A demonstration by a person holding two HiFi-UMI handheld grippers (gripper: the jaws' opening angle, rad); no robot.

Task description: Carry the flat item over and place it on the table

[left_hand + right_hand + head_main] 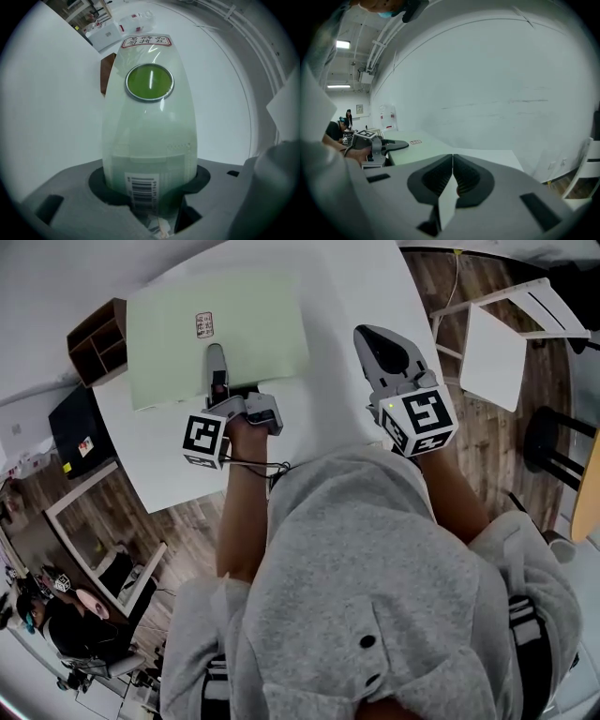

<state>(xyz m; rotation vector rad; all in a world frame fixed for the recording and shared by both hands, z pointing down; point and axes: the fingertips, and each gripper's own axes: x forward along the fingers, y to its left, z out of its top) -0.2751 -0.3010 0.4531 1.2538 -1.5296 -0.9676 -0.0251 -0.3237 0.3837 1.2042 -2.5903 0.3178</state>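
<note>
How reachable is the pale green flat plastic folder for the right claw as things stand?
Probably yes: the right claw, shut, is beside the pale green plastic folder over the white table, nothing between; it'd need to open first.

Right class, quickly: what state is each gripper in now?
Left gripper: shut on the green folder.
Right gripper: shut, empty.

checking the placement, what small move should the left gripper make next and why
Probably ease the left gripper down until the green folder lies flat on the white table, then open. Its jaws clamp the folder's near edge, and the folder hangs over the tabletop.
</note>
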